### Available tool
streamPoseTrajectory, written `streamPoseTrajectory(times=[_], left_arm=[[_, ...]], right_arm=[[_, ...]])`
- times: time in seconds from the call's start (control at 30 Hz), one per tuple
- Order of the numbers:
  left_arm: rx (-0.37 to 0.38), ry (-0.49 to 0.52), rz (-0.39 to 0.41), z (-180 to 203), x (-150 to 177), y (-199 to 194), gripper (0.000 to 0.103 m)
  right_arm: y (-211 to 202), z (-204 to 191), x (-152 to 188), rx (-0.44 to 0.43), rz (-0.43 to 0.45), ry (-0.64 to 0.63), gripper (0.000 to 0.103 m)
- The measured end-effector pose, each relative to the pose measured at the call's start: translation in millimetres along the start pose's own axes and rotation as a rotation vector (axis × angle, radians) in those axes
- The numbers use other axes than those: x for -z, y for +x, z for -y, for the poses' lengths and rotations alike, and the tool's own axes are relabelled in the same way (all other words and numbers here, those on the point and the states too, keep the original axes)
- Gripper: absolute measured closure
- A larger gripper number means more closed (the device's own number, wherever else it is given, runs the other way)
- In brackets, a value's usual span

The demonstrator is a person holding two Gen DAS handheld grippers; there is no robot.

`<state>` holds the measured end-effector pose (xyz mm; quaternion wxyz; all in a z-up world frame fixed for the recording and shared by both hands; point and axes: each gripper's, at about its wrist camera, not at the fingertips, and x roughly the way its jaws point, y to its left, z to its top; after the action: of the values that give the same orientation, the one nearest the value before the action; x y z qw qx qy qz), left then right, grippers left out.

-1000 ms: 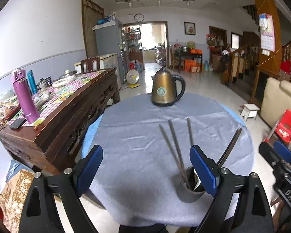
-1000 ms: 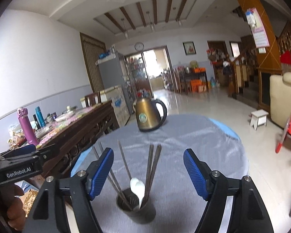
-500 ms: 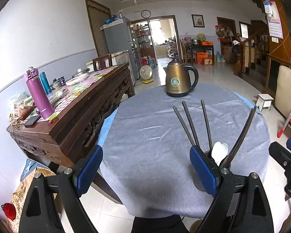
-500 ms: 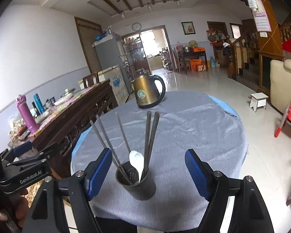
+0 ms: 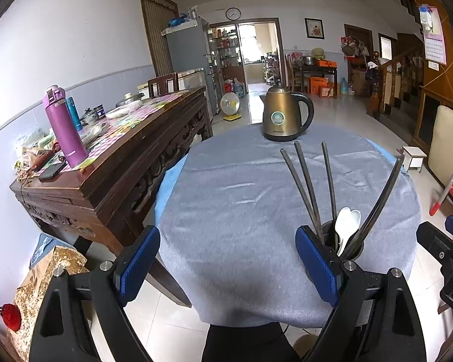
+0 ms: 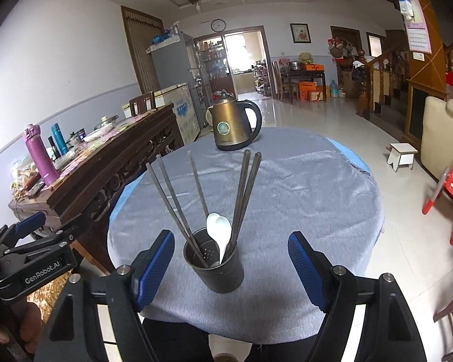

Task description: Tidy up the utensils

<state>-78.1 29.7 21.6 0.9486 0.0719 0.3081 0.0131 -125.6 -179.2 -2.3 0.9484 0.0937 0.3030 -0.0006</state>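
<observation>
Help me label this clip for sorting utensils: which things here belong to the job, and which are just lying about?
Belongs to the job:
- dark round metal holder cup
- dark long chopsticks standing in it
- white plastic spoons in it
- left claw and right claw, both open

Just lying about:
- bronze electric kettle
- purple flask on the carved wooden sideboard
- red plastic chair

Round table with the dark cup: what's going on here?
A person holds two blue-padded tools over a round table covered in grey cloth. Both the left tool and the right tool are open and empty. A dark metal cup near the table's front edge holds five dark chopsticks and white spoons. The cup sits between the right tool's pads, untouched. A bronze electric kettle stands at the far side.
</observation>
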Motion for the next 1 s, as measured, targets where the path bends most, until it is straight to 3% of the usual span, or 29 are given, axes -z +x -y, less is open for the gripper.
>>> streamPoseTrajectory(times=[1.0], left_arm=[[0.013, -0.048, -0.019, -24, 11, 2, 0.012]], right_arm=[[9, -19, 0, 0.062, -0.062, -0.03, 0.022]])
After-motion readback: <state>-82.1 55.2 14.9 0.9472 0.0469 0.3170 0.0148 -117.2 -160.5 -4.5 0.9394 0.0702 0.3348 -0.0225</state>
